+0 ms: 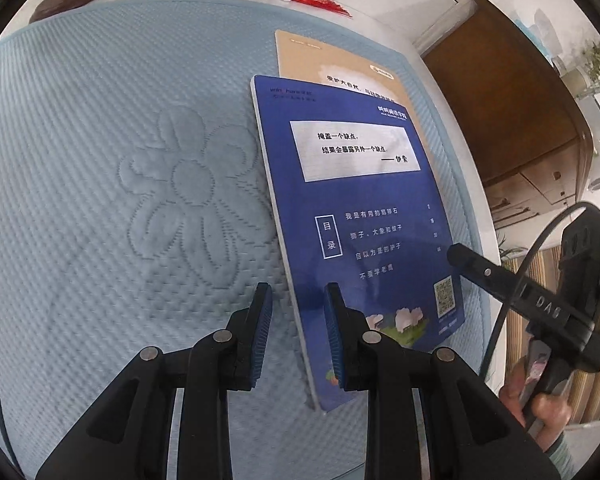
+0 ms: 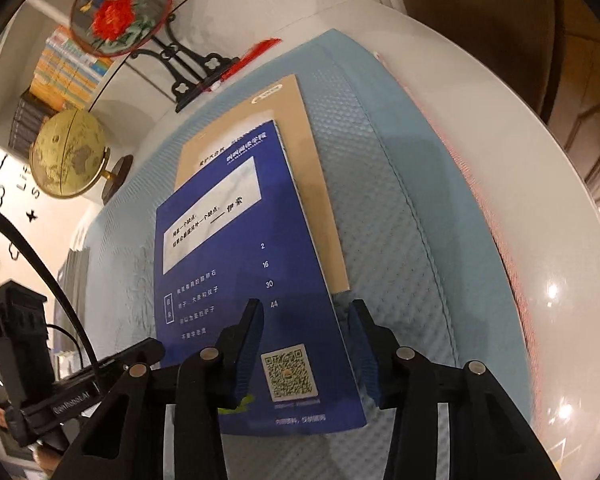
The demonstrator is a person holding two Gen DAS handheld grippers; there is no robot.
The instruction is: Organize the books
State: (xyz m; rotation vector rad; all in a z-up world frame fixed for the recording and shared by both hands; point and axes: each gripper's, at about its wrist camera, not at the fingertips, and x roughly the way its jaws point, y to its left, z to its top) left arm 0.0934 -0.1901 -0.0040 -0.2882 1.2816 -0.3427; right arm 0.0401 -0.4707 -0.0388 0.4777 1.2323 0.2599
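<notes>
A blue book [image 1: 359,224] lies back cover up on a tan book [image 1: 323,60], both on the quilted light-blue mat [image 1: 120,180]. My left gripper [image 1: 298,300] is open, its two blue-padded fingers straddling the blue book's left edge near the near corner. My right gripper [image 2: 305,312] is open, its fingers straddling the blue book's [image 2: 228,280] right edge above the QR code. The tan book [image 2: 300,160] sticks out beyond the blue one at the far and right sides. The right gripper's body [image 1: 539,300] shows at the right of the left wrist view.
A round embroidered fan on a black stand [image 2: 124,12] and a yellow globe [image 2: 68,152] stand at the back of the white table [image 2: 559,240]. Shelves with books [image 2: 68,64] sit behind. A brown wooden cabinet [image 1: 507,112] stands beyond the table's right edge.
</notes>
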